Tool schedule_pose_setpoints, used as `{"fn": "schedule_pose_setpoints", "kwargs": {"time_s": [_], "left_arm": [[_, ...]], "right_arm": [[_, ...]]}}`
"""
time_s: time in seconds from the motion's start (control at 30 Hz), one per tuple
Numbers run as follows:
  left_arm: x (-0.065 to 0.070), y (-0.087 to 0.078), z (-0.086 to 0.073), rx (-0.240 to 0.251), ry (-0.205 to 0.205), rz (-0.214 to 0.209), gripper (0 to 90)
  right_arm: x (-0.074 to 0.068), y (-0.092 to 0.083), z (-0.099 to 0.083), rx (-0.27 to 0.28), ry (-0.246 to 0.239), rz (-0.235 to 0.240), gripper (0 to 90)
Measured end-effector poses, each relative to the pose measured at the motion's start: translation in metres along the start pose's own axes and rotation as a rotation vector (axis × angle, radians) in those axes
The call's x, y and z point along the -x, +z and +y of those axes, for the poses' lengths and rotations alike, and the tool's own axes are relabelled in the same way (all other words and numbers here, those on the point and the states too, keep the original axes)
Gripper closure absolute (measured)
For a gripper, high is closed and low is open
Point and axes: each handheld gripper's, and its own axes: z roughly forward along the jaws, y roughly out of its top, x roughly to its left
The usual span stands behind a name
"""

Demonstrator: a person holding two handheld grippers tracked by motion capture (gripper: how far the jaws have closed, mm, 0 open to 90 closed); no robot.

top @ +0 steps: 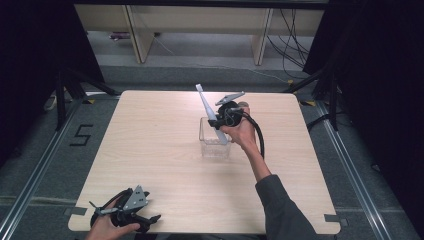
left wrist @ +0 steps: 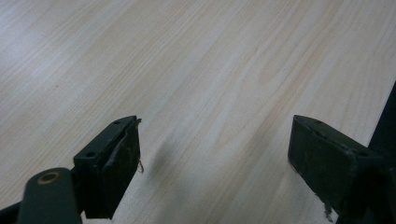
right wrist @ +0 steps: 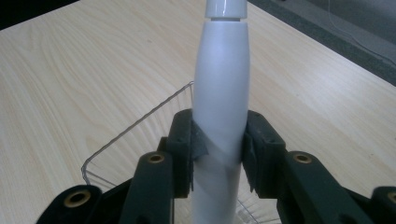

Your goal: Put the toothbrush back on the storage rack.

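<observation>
Right gripper (right wrist: pixel 219 149) clamps the white electric toothbrush (right wrist: pixel 220 93), tilted, lower end inside the clear plastic box (top: pixel 214 140) near mid-tabletop, toward the far edge. Left gripper (left wrist: pixel 215 158), jaws wide apart and empty, rests at the near left corner of the tabletop (top: pixel 160 150).

The left gripper (left wrist: pixel 215 154) looks down along its two black jaws, which stand wide apart with nothing between them. Below them lies the light wooden table (left wrist: pixel 196 60), its pale grain running slantwise across the view. The inner pad of the jaw at the left of the view is worn and frayed at its edge, and a dark strip borders the table at the far right.
</observation>
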Motion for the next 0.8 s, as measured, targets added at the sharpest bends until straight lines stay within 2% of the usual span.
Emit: {"fn": "schedule_pose_setpoints", "kwargs": {"time_s": [0.07, 0.1, 0.27, 0.3, 0.33, 0.37, 0.4, 0.43, 0.47, 0.5, 0.6, 0.63, 0.7, 0.73, 0.77, 0.8], "left_arm": [[0.000, 0.000, 0.000, 0.001, -0.004, 0.000, 16.5], [0.000, 0.000, 0.000, 0.001, -0.004, 0.001, 16.5], [0.000, 0.000, 0.000, 0.002, -0.005, 0.002, 16.5], [0.000, 0.000, 0.000, 0.002, -0.005, 0.001, 16.4], [0.000, 0.000, 0.000, 0.002, -0.004, 0.000, 16.5], [0.000, 0.000, 0.000, 0.001, -0.004, 0.000, 16.5], [0.000, 0.000, 0.000, 0.001, -0.004, 0.001, 16.5], [0.000, 0.000, 0.000, 0.000, -0.003, 0.000, 16.5], [0.000, 0.000, 0.000, -0.001, -0.001, 0.000, 16.5], [0.000, 0.000, 0.000, -0.001, 0.000, 0.000, 16.5], [0.000, 0.000, 0.000, 0.000, -0.004, 0.000, 16.5], [0.000, 0.000, 0.000, -0.001, 0.000, -0.001, 16.6], [0.000, 0.000, 0.000, 0.000, -0.002, 0.000, 16.5], [0.000, 0.000, 0.000, -0.001, -0.002, -0.001, 16.5], [0.000, 0.000, 0.000, -0.001, -0.002, 0.000, 16.5], [0.000, 0.000, 0.000, -0.002, 0.001, 0.000, 16.6]], "right_arm": [[-0.001, 0.000, 0.000, -0.025, -0.007, 0.012, 67.0], [-0.001, 0.002, 0.000, -0.013, -0.004, 0.006, 67.0], [-0.002, 0.005, -0.002, -0.048, -0.020, 0.015, 67.0], [-0.003, 0.007, -0.003, -0.043, -0.001, 0.023, 67.0], [-0.002, 0.007, -0.004, -0.058, -0.014, 0.016, 67.0], [-0.003, 0.008, -0.005, -0.055, -0.003, 0.016, 67.0], [-0.001, 0.008, -0.006, -0.065, -0.021, 0.014, 67.0], [-0.002, 0.009, -0.007, -0.068, -0.007, 0.023, 67.0], [-0.002, 0.011, -0.008, -0.063, -0.021, 0.009, 67.0], [-0.002, 0.010, -0.009, -0.085, -0.010, 0.020, 67.0], [-0.001, 0.011, -0.010, -0.091, -0.023, 0.020, 67.0], [-0.001, 0.012, -0.011, -0.083, -0.012, 0.015, 67.0], [-0.002, 0.011, -0.011, -0.102, -0.010, 0.021, 67.0], [-0.001, 0.012, -0.012, -0.101, -0.025, 0.020, 67.0], [-0.003, 0.012, -0.012, -0.115, -0.002, 0.027, 67.0], [-0.003, 0.014, -0.012, -0.104, -0.004, 0.027, 67.0]]}}
